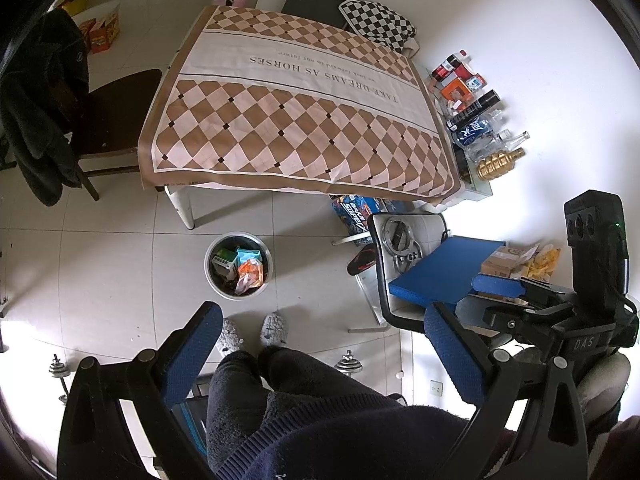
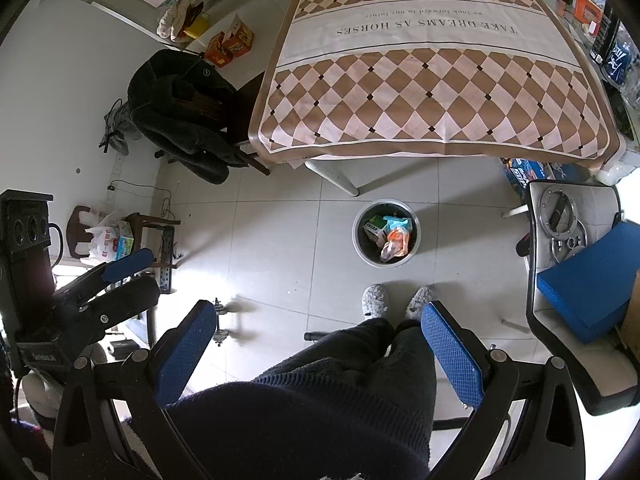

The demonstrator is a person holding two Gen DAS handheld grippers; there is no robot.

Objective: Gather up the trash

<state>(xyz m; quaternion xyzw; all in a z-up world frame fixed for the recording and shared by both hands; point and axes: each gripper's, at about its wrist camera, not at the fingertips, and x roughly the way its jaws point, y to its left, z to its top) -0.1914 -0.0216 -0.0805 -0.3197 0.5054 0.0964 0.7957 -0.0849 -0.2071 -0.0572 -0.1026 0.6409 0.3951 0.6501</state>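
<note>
The floor (image 2: pixel 280 240) is smooth, glossy pale tile. The bin (image 1: pixel 212 276) has a shiny metal rim and holds crinkled plastic and paper wrappers (image 1: pixel 250 272). A smooth, matt printed cloth (image 1: pixel 300 120) covers the desk. The left gripper (image 1: pixel 320 356) has matt black plastic arms and blue pads (image 1: pixel 192 356) with a rough, dimpled grain; the right gripper (image 2: pixel 320 354) looks the same. The slippers (image 2: pixel 376 300) are fuzzy grey. The chair (image 1: pixel 116 116) seat is dark wood.

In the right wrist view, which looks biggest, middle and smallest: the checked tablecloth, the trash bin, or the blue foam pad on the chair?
1. Checked tablecloth, by far the largest.
2. Blue foam pad.
3. Trash bin; near the pad in apparent size, and the pad sits closer to the camera, so this order is unsure.
</note>
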